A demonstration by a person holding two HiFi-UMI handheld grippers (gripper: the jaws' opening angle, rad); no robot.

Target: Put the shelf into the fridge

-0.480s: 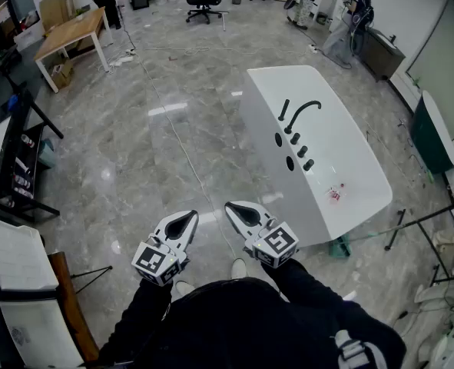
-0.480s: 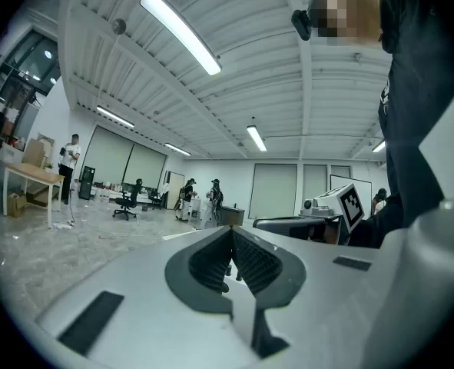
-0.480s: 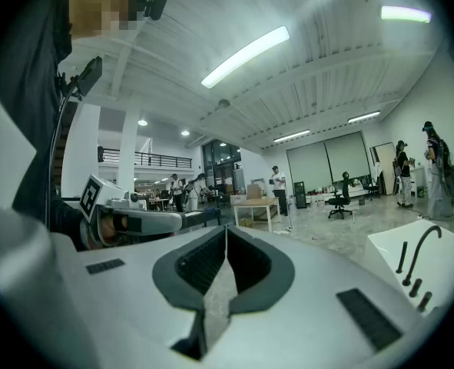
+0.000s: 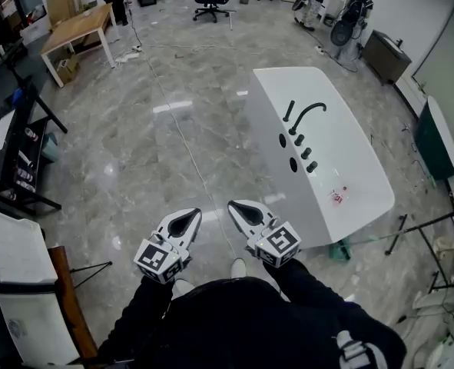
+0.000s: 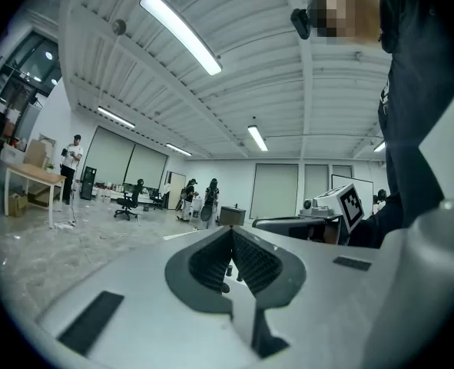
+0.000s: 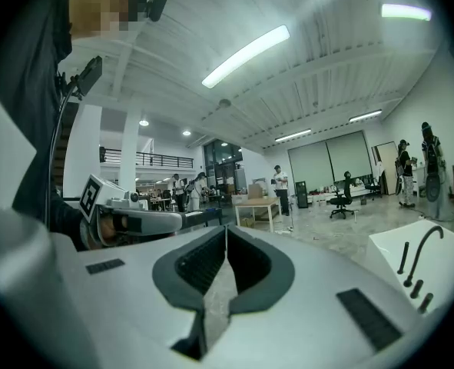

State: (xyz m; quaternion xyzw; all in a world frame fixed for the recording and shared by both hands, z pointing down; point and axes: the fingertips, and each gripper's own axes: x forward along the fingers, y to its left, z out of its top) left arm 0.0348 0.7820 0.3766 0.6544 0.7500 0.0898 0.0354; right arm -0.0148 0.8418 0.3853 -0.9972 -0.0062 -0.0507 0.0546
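Nothing is in hand yet. The left gripper (image 4: 187,217) is held level in front of the person's waist, its jaws pressed together on nothing, probably just being carried. The right gripper (image 4: 236,206) sits just beside it, tipped barely downward, jaws likewise closed and empty. Right of both stands a white surface (image 4: 349,167) with a black tap (image 4: 300,114). Neither shelf nor fridge can be made out in any view.

A big room has a shiny grey floor (image 4: 173,137), a white bathtub (image 4: 319,152), a wooden table (image 4: 77,25) and long ceiling lights (image 5: 180,33).
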